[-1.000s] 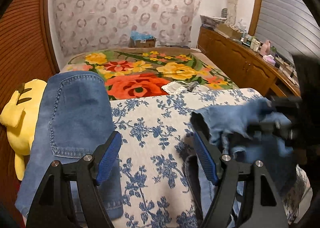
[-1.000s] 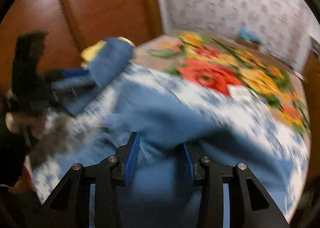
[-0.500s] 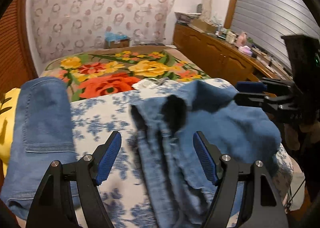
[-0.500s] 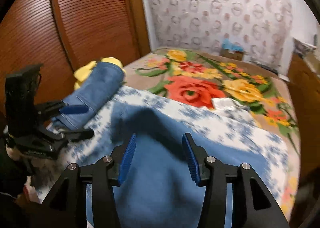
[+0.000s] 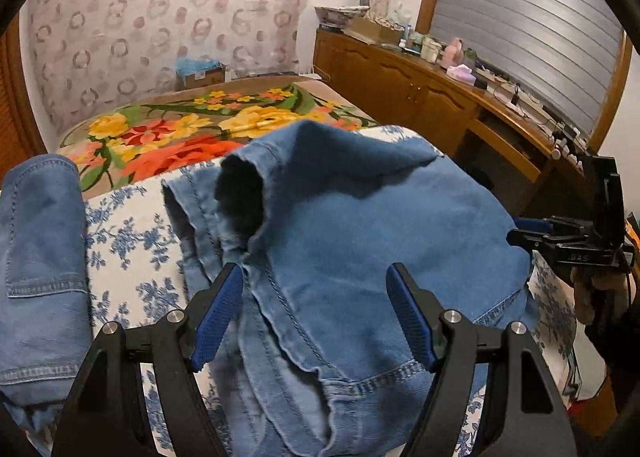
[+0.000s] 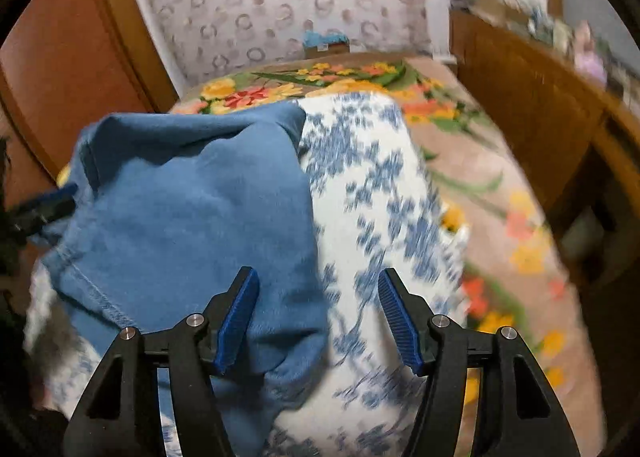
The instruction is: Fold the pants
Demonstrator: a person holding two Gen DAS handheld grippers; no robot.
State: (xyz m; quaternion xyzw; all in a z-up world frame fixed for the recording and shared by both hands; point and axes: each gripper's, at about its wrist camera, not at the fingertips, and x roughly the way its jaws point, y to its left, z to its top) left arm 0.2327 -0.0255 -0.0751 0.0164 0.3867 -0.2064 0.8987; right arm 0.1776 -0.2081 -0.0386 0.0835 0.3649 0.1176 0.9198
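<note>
Floral-print white-and-blue sheet covers the near bed, a bright flower blanket behind it; wooden sideboard along the right wall. Second pair of jeans lies far left. Pants sit bunched mid-sheet. Left gripper angled down over them, jaws wide, empty. Right gripper has just been opening, pads off the denim.

So the left gripper hangs over a rumpled pair of blue jeans, jaws wide and not pinching anything. The jeans lie on a blue-floral sheet. Another folded denim pair sits at the left. The right gripper pokes in at the right edge.
</note>
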